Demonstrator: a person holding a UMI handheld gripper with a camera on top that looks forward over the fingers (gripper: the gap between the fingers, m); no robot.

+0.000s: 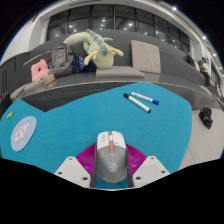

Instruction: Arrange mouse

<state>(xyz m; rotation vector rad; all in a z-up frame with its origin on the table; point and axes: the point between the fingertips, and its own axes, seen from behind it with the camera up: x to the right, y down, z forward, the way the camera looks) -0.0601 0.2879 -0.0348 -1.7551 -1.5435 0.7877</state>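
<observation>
The gripper [111, 170] has its fingers closed in on the flanks of a grey mouse [111, 157], whose long axis runs straight ahead between them. It sits on the teal mat [80, 125], with two markers [141, 100] lying beyond, apart.

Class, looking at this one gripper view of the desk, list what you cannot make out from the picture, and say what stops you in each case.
- Mouse: its underside and near end, hidden by its own body and the gripper fingers.
- Whether the pads press the mouse or leave a gap: the contact is too small to tell.
- Two markers beyond it: any lettering is too small.
- Round disc on the blue mat: its print is too small to read.
- Plush toy far back: details too small.
</observation>
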